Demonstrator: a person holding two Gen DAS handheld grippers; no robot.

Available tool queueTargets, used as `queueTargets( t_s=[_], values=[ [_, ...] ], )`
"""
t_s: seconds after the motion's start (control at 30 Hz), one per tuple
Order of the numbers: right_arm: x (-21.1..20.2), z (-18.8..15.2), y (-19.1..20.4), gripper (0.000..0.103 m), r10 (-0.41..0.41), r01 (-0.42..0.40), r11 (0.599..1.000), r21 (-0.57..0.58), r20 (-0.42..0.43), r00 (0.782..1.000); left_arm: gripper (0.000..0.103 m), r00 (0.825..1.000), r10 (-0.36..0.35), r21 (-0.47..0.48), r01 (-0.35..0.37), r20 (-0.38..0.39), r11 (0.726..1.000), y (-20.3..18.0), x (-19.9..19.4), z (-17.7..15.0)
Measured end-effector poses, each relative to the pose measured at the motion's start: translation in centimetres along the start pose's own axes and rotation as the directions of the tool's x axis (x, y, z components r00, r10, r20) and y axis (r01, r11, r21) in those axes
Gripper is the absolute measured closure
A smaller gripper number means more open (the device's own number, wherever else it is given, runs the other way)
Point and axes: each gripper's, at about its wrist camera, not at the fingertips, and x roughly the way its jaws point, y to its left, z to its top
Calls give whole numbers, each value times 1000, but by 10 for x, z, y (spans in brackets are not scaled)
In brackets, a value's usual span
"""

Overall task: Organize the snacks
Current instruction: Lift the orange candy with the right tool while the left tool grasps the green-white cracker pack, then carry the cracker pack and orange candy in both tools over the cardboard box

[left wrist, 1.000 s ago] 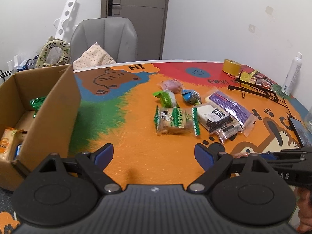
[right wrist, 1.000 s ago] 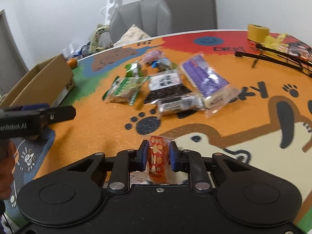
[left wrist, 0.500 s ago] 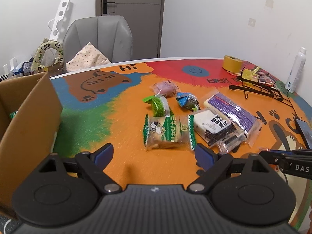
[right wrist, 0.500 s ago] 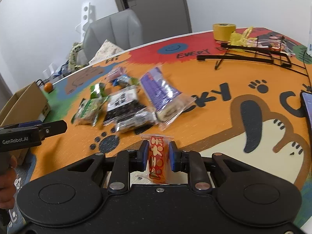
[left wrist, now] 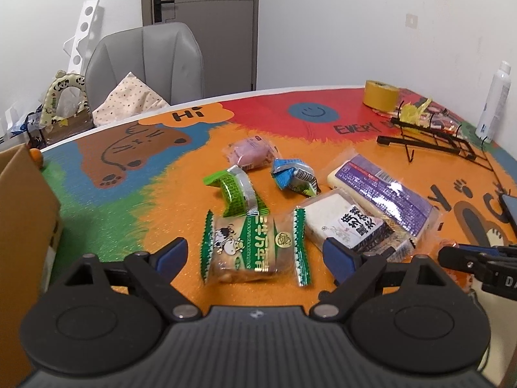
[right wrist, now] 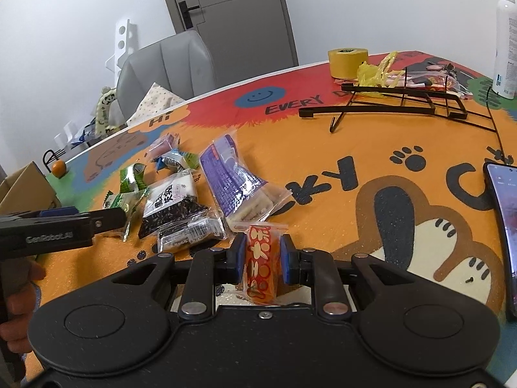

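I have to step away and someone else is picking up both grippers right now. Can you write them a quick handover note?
Right hand-held gripper: shut on a small red-orange snack packet, lifted off the table.
Left hand-held gripper: open, empty, pointed at the green-edged biscuit pack.
On the table: green packet, pink packet, blue packet, purple pack, black-and-white pack.
Cardboard box at the left; contents not visible.
Left: box the held packet, then the loose snacks.
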Motion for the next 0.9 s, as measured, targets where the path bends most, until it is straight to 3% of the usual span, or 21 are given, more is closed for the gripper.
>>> queueTargets(
  t_s=[0.17, 0.23, 0.57, 0.7, 0.77, 0.83, 0.9],
  values=[
    [2, 1, -2, 81, -1, 1, 1000, 0, 1, 1000, 13, 1000, 17, 21, -17, -10, 1000, -5, 15, 2],
    [2, 1, -1, 72, -2, 2, 1000, -8, 5, 1000, 13, 999, 40, 26, -39, -16, 999, -4, 20, 2],
    [0, -4, 2, 48, -25, 25, 999, -35, -9, 1000, 14, 999, 45, 7, -45, -22, 999, 3, 30, -2],
    [0, -10, 10, 47, -47, 46, 996, -75, -14, 999, 33, 999, 32, -12, -32, -6, 999, 5, 25, -3],
    [0, -11, 14, 50, -61, 60, 994, -92, -13, 998, 41, 999, 32, -19, -32, -2, 999, 7, 22, -3],
    [-1, -11, 15, 76, -69, 67, 993, -99, -12, 998, 48, 1000, 23, -19, -23, 7, 1000, 9, 17, -3],
    [-1, -9, 14, 84, -65, 63, 994, -84, -17, 998, 51, 1000, 21, -19, -21, 15, 1000, 10, 12, -3]
  ],
)
